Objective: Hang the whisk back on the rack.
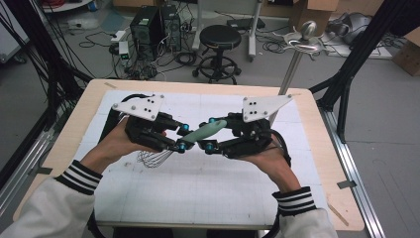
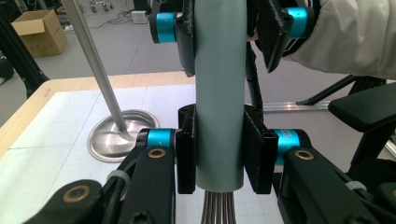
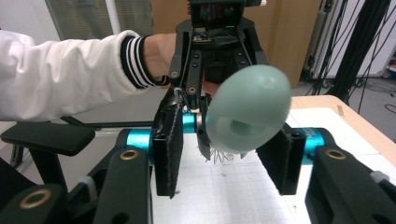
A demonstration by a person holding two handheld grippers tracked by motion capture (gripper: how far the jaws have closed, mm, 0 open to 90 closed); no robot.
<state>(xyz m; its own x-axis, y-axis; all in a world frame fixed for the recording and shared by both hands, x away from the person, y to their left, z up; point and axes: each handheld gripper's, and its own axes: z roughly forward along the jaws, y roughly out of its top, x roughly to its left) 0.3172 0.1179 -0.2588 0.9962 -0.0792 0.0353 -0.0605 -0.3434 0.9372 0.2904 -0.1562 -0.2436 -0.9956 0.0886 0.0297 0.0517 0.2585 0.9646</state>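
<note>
1. The step in hand appears to be a handover of a whisk (image 1: 195,137) between the two grippers, held in the air above the white mat (image 1: 208,188) in the middle of the table (image 1: 64,134).
2. The jaws of the left gripper (image 2: 219,151) are clamped on the lower part of the handle, close to where the wires come out; in the left gripper view both pads press flat against the handle's sides.
3. The jaws of the right gripper (image 3: 224,156) stand apart around the rounded end of the handle. A gap is seen at the left pad in the right gripper view, so this end is judged not yet gripped.
4. For a good handover, the right jaws should be closed squarely on the handle before the left jaws are released, and the handle should be kept centred between the pads.
5. Care is needed because the handle looks smooth and tapers toward its end; slipping could happen if only the tip is pinched.
6. The whisk has a pale green, matt handle with an egg-shaped end, and thin metal wires that form a cage hanging below the left gripper in the high view.
7. A metal stand with a round base (image 2: 122,135) is seen on the far part of the table, well apart from the whisk.
</note>
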